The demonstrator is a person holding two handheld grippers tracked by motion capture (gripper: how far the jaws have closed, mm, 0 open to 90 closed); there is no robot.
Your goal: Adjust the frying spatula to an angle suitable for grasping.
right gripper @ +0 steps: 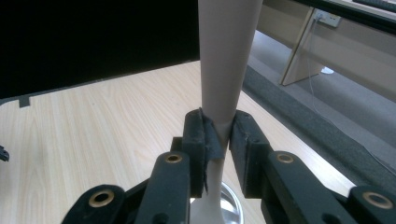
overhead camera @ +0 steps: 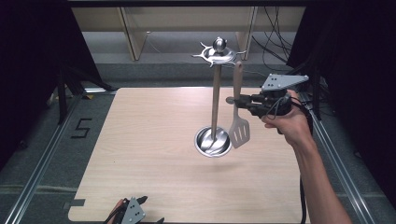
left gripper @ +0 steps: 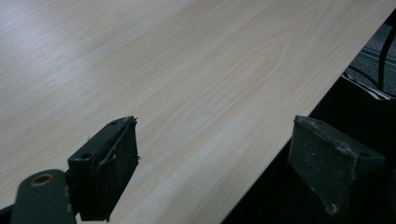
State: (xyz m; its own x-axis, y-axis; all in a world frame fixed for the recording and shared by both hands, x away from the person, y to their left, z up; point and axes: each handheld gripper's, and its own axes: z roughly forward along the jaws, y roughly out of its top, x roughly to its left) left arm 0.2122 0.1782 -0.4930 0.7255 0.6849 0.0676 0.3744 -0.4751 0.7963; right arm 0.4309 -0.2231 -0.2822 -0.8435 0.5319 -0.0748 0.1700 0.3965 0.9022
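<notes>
One pale wood-grain counter (overhead camera: pixel 154 154) carries everything here; it sits inside a metal-railed frame on grey flooring, with black curtains on both sides, light wooden furniture legs at the back and a bundle of cables hanging at the far right; a figure 5 (overhead camera: pixel 81 128) is marked on the floor just left of the counter.

From the high view I see a steel utensil stand (overhead camera: pixel 215 95) near the counter's middle, its round dish-shaped base flat on the wood, its thin post upright and a ring of hooks with a ball knob at the top; my right tool (overhead camera: pixel 240 101) is held just to the right of the post, its jaws closed on the handle of a slotted spatula (overhead camera: pixel 239 130); the spatula hangs upright, blade down, its blade just beside the base's rim, its handle end up near the hook ring; whether the handle end touches a hook I cannot tell.

The right tool's view adds the grip itself: the beige handle (right gripper: pixel 226 60) is pinched between my two black pads at its narrow neck, with the shiny base (right gripper: pixel 229 205) glimpsed below.

My left tool (overhead camera: pixel 142 207) waits at the counter's near edge; its own view shows what the high view cannot, the jaws standing wide apart with nothing between them, one over the wood and one past the counter's edge.
</notes>
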